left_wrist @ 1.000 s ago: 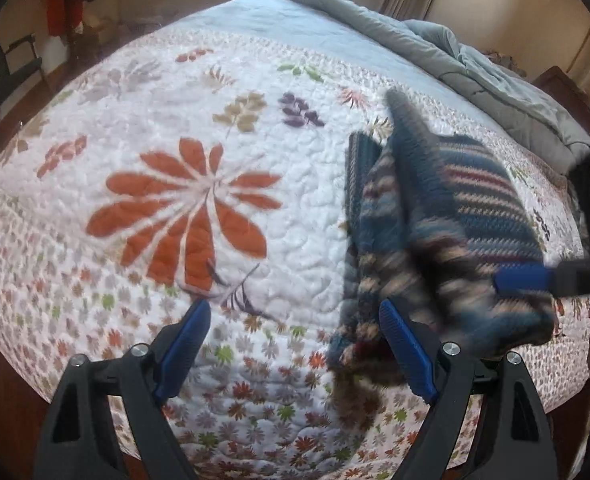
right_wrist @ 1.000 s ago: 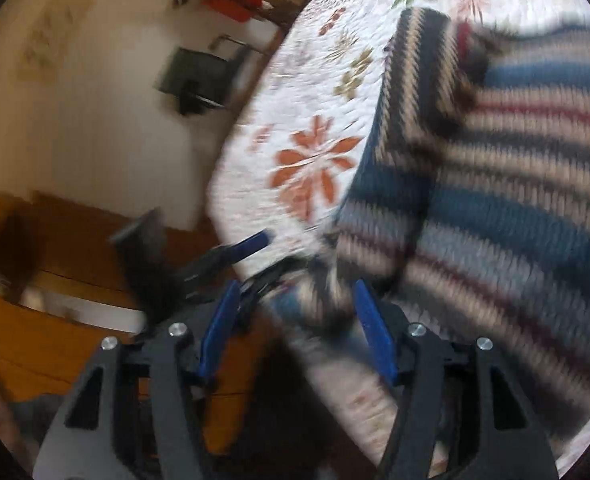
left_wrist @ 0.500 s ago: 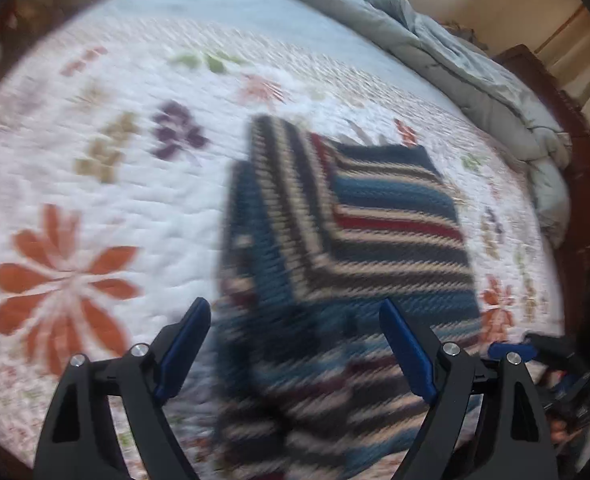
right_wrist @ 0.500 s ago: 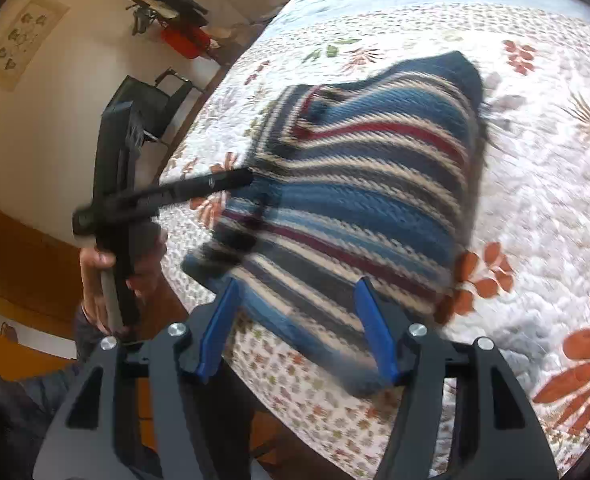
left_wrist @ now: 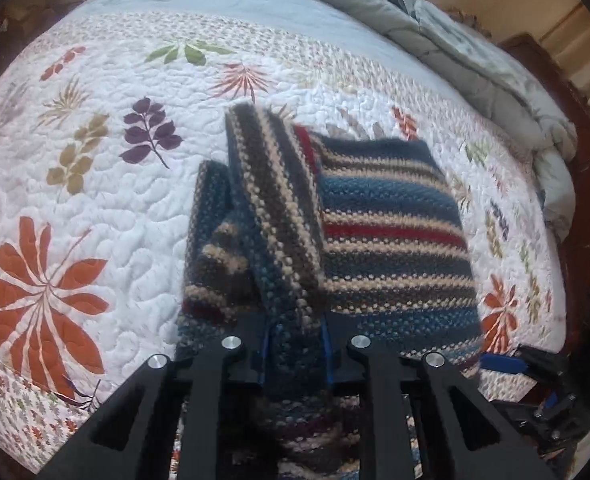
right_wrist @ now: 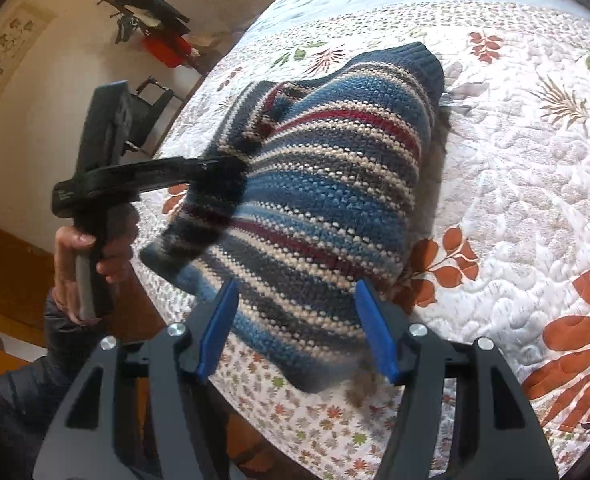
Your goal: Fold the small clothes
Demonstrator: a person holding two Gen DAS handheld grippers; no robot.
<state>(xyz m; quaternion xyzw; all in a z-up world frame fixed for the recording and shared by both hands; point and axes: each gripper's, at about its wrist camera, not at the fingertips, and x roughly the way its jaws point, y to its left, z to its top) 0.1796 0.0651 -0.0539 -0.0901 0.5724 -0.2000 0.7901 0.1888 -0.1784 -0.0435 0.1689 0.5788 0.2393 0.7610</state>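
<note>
The jaws of the left gripper had just been closing and were clamped on a bunched near edge of the striped knit sweater. The jaws of the right gripper were held apart, straddling the sweater's near corner without pressing it. The sweater was spread, partly folded, on the floral quilt of the bed.

Daylight falls across a bed spread with a white floral quilt; a grey duvet lies bunched at its far side. Beyond, a cream wall and a dark chair.
</note>
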